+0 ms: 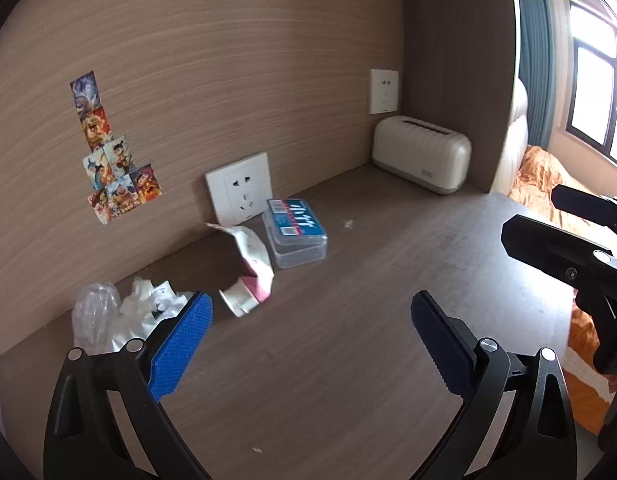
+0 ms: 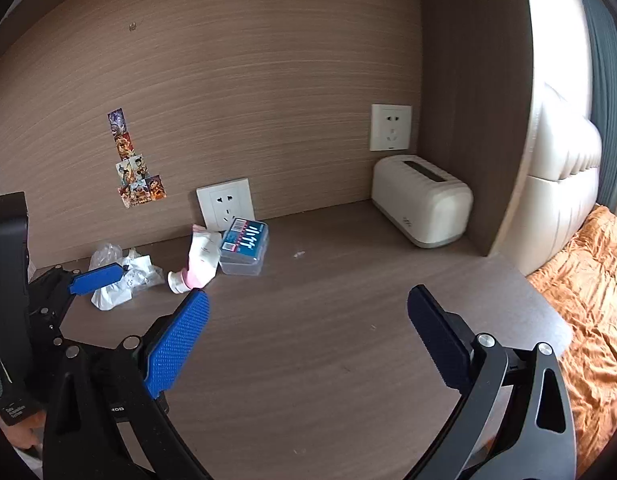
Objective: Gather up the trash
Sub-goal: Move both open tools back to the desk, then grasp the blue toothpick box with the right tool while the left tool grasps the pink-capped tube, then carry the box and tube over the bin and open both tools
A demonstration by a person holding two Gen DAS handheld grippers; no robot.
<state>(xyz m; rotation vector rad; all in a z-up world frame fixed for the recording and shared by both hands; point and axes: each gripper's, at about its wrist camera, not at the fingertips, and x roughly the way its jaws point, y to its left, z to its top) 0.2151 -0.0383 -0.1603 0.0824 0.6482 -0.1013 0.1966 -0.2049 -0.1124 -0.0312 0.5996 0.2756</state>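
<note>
**Both tongs spread over the counter, trash waiting by the back wall**

While nothing is yet held, the left tongs (image 1: 310,320) hang spread wide above the brown wood-grain laminate counter (image 1: 348,340), their blue dimpled rubber pads (image 1: 180,344) empty; the right tongs (image 2: 308,320) stand equally wide apart, pinching nothing.

Just past the left pad lies the trash: a heap of crumpled white tissue and clear crinkled plastic film (image 1: 124,316), and beside it a squeezed white-and-pink soft tube with a round cap (image 1: 250,276), lying on its side. The heap looks closest to the left tongs, so it seems the sensible first pick. My judgement is that the pads should come down astride the thickest fold of the heap and press together slowly, since film and tissue are light, springy and likely to slip or shed pieces. The tube looks smooth and limp; gripping across its flattened body near the cap would probably hold best.

Touching the tube's far end sits a clear rigid plastic box with a blue printed label (image 1: 295,232), probably not rubbish. Behind it a white square wall socket (image 1: 240,190) leans against the panel. Farther right, in the corner, stands a cream ribbed tissue-box holder (image 1: 422,158).
</note>
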